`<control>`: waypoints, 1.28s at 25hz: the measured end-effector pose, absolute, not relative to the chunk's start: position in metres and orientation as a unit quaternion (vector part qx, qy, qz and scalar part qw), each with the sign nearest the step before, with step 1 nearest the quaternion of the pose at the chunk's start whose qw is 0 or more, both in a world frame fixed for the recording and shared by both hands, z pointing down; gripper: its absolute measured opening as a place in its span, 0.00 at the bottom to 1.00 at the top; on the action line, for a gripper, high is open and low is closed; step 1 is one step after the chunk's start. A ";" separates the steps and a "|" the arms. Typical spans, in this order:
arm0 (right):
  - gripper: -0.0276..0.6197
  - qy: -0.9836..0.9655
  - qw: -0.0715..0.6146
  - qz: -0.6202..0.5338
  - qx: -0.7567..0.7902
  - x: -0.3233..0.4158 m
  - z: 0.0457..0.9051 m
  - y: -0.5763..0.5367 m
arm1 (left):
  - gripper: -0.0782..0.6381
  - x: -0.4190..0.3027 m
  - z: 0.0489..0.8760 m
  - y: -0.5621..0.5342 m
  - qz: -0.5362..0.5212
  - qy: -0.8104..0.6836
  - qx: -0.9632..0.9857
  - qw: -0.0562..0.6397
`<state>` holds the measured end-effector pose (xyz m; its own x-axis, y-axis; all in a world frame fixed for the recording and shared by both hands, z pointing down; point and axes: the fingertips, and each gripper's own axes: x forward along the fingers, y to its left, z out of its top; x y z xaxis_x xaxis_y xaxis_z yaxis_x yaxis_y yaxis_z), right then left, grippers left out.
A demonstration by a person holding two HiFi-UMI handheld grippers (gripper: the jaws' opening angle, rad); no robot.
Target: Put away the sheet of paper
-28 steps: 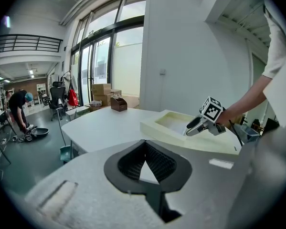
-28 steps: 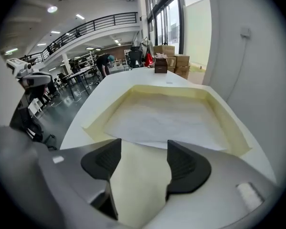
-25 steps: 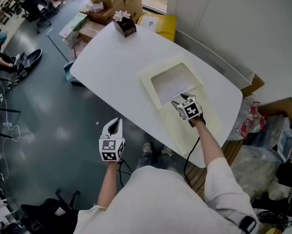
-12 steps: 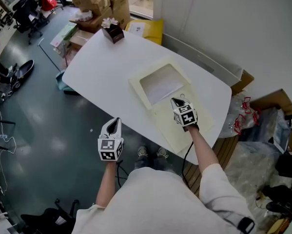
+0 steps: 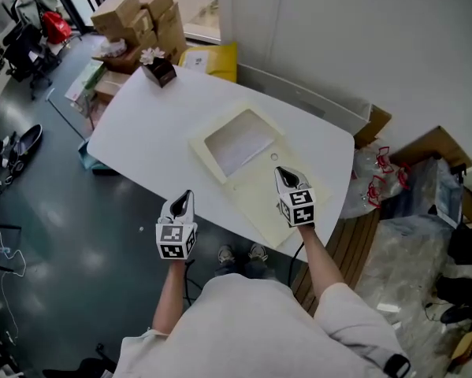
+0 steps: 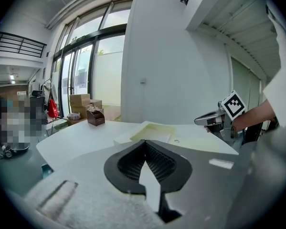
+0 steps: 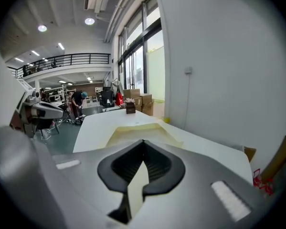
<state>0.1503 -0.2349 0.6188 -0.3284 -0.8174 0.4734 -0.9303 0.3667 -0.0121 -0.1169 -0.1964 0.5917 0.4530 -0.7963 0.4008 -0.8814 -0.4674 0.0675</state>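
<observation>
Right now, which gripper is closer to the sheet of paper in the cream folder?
Right. The right gripper hangs above the open flap of the cream folder, just short of the sheet of paper. The left gripper is at the table edge, farther off.

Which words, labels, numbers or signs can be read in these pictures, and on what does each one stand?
No text can be read in any view.
On the left gripper and the right gripper: only black-and-white square markers, no letters.
On the yellow package: a pale label, print too small to read.
On the cardboard boxes: no print can be made out.
</observation>
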 end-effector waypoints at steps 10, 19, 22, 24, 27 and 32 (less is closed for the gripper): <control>0.04 -0.750 0.168 0.114 0.629 0.225 0.583 -0.177 | 0.11 -0.051 0.569 -0.219 0.148 -0.442 0.879 0.100; 0.04 -0.705 0.155 0.106 0.684 0.283 0.567 -0.132 | 0.11 0.006 0.558 -0.227 0.143 -0.397 0.903 0.084; 0.04 -0.696 0.150 0.105 0.695 0.293 0.563 -0.124 | 0.11 0.018 0.553 -0.227 0.143 -0.390 0.906 0.080; 0.04 -0.692 0.146 0.105 0.700 0.297 0.561 -0.122 | 0.11 0.022 0.551 -0.226 0.144 -0.387 0.907 0.078; 0.04 -0.688 0.142 0.104 0.704 0.302 0.559 -0.119 | 0.11 0.028 0.550 -0.225 0.144 -0.383 0.909 0.077; 0.04 -0.686 0.143 0.102 0.706 0.308 0.555 -0.120 | 0.11 0.037 0.545 -0.228 0.140 -0.379 0.912 0.073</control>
<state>0.3075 -0.1203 0.5553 0.0390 -0.9395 0.3403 -0.9979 -0.0189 0.0621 0.0371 -0.2283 0.5445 0.6736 -0.6707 0.3104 -0.7115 -0.7022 0.0268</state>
